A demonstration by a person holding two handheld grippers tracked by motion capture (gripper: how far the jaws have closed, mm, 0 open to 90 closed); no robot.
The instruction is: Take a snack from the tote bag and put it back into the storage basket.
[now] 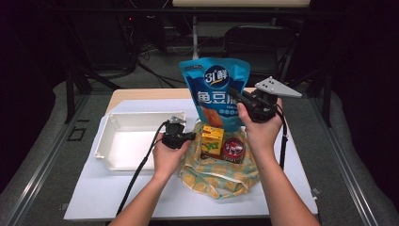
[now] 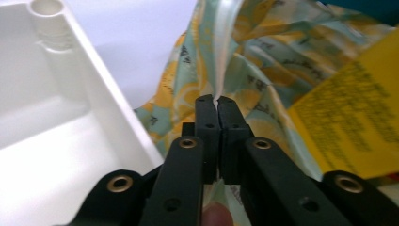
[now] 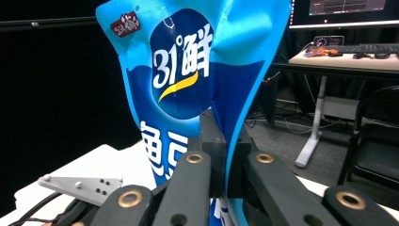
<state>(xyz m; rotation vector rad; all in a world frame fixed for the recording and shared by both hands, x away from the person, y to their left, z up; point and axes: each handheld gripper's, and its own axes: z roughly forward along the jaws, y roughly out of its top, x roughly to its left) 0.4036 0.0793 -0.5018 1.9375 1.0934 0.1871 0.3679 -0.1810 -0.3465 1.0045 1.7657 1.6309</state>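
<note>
A blue snack pouch (image 1: 214, 89) hangs upright over the middle of the table, with my right gripper (image 1: 242, 100) shut on its right edge. In the right gripper view the pouch (image 3: 181, 70) is pinched between the black jaws (image 3: 221, 122). Below it lies a yellow-and-green patterned cloth bag (image 1: 216, 176), open at the top, holding a yellow box (image 1: 212, 140) and a round red tin (image 1: 233, 148). My left gripper (image 1: 190, 135) sits at the bag's left rim. In the left gripper view its jaws (image 2: 217, 101) are shut on a fold of the bag (image 2: 263, 61), beside the yellow box (image 2: 353, 122).
A white plastic tray (image 1: 110, 141) stands just left of the bag, its wall (image 2: 117, 108) close to my left jaws. Everything rests on a white mat (image 1: 108, 193) over the small table. A black chair (image 1: 256, 40) and a desk (image 3: 348, 59) stand behind.
</note>
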